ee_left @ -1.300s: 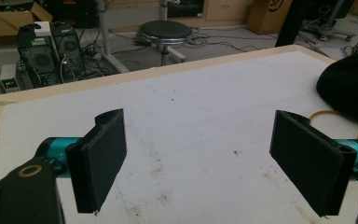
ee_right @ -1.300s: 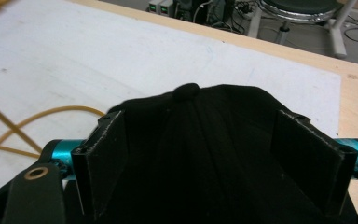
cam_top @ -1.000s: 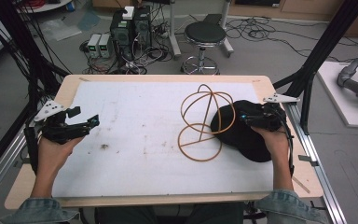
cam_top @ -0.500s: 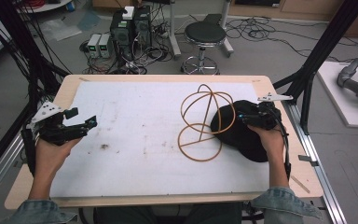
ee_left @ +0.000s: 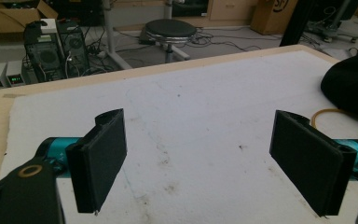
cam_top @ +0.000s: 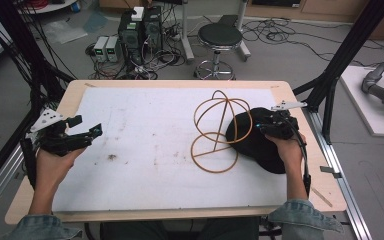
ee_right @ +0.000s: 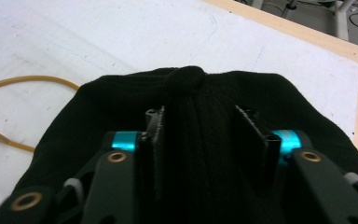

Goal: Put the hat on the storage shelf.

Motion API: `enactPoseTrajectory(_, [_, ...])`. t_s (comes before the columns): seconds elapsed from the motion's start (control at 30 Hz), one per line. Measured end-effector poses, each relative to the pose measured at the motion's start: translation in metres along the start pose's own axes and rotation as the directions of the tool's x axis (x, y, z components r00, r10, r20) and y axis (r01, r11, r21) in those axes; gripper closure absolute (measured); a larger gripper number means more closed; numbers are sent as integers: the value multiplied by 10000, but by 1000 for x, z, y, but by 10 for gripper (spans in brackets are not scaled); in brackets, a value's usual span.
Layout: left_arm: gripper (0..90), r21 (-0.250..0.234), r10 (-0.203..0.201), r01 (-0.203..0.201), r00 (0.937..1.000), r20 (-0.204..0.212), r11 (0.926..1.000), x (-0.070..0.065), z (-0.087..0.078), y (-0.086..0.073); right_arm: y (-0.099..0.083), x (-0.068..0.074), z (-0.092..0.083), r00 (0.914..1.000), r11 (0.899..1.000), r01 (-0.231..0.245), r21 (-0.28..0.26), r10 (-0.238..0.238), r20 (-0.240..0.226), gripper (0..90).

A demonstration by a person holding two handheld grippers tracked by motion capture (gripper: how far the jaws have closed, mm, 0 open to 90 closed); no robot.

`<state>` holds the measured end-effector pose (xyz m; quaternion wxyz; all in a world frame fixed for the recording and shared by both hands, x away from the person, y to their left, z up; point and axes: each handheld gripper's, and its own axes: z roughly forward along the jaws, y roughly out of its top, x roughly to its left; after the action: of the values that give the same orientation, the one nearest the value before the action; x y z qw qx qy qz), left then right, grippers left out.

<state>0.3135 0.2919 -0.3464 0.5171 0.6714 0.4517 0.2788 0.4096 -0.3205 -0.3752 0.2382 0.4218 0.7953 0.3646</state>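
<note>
A black knit hat [cam_top: 252,145] lies on the right of the white-covered table [cam_top: 145,125], partly behind an orange wire hat stand [cam_top: 215,130] of hoops. My right gripper [cam_top: 259,128] rests on top of the hat. In the right gripper view its jaws have just been closing, and a raised fold of the hat [ee_right: 191,93] is pinched between the pads, with the gripper [ee_right: 198,116] shut on it. At the table's left edge my left gripper [cam_top: 87,127] is held wide open with nothing between its pads [ee_left: 102,158]. The hat [ee_left: 354,84] and wire [ee_left: 328,114] show far right there.
The table's wooden rim [cam_top: 170,84] frames the white sheet. Black frame posts [cam_top: 340,55] stand at the right and left corners. Beyond the far edge are a round stool [cam_top: 220,37], computer cases [cam_top: 140,30] and loose cables on the floor.
The right gripper's jaws have drawn together over the top of the hat, gathering a fold. Both hands have hardly shifted; the left gripper stays open.
</note>
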Motion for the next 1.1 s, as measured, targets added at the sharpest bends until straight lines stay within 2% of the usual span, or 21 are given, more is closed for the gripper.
enactPoseTrajectory(0.13, [191, -18, -51, 51, 10000, -7, 10000, 0, -1, 0, 0, 1, -1, 10000, 10000, 79, 5, -79, 13, 676])
enactPoseTrajectory(0.47, [192, -109, -89, 89, 10000, 0, 9999, 2, -2, 1, 1, 2, -7, 9996, 9995, 251, -191, -248, 163, 794])
enactPoseTrajectory(0.53, [192, -92, -79, 79, 10000, 15, 9999, 2, -1, 1, 1, 1, -9, 9992, 9991, 346, -238, -341, 213, 801])
enactPoseTrajectory(0.9, [192, -112, -89, 89, 10000, 4, 9999, 3, -1, 2, 1, -1, -19, 9998, 9980, 122, -613, -111, 181, 817])
enactPoseTrajectory(1.03, [192, -163, -138, 138, 9999, 19, 9998, 3, -1, 2, 2, -5, -30, 9994, 9945, -223, -1024, 248, 227, 823])
enactPoseTrajectory(1.1, [192, -162, -97, 98, 9999, 55, 9998, 3, -1, 3, 3, -5, -35, 9993, 9921, -221, -1234, 256, 267, 824])
